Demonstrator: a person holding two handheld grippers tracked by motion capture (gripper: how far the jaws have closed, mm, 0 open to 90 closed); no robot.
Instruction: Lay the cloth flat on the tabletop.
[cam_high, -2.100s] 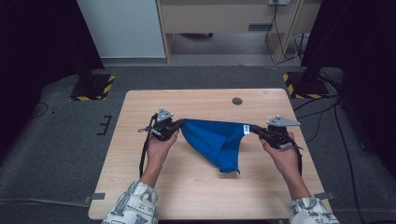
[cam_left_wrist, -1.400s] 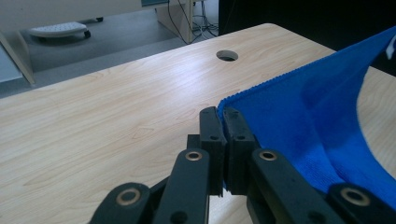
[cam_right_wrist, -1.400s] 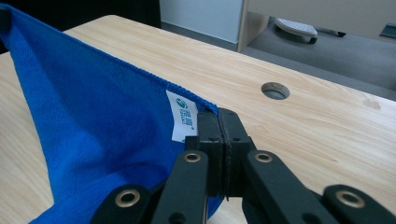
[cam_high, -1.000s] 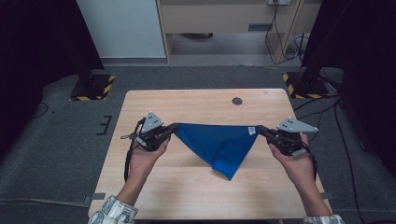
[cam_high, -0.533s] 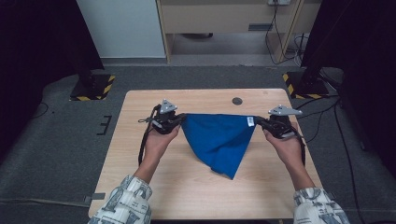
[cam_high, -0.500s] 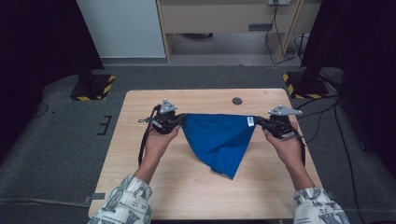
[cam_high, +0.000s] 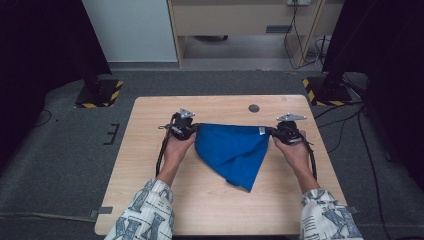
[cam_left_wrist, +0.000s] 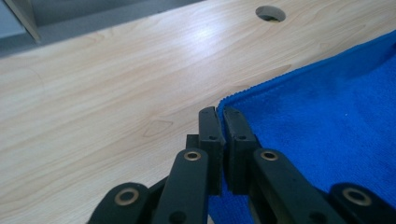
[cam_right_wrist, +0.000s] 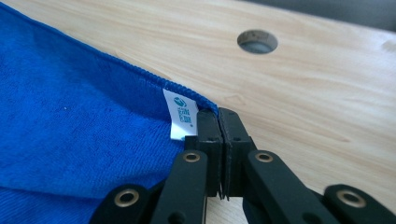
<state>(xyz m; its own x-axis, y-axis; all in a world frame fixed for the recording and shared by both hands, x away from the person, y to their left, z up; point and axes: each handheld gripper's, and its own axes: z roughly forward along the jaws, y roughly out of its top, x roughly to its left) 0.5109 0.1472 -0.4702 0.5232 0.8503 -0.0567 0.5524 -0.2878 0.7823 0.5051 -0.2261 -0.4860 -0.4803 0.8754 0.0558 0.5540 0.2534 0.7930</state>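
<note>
Left gripper (cam_high: 192, 129) clenched on blue cloth (cam_high: 232, 152) corner; right gripper (cam_high: 272, 132) clenched on opposite corner. Wooden table (cam_high: 150, 150) beneath both, round hole (cam_high: 254, 108) beyond them; grey carpet (cam_high: 60, 145) around.

Blue cloth (cam_high: 235, 152) corners sit inside the clamped fingers (cam_left_wrist: 211, 130) of the left gripper (cam_high: 192, 128) and right gripper (cam_high: 274, 132), so the pinched fabric itself is hidden. Cloth runs off the right edge in the left gripper view, off the left and bottom edges in the right gripper view. White tag (cam_right_wrist: 181, 114): print too small to read. Sleeves cut by bottom edge in high view. Desk (cam_high: 210, 200) partly covered under cloth.
</note>
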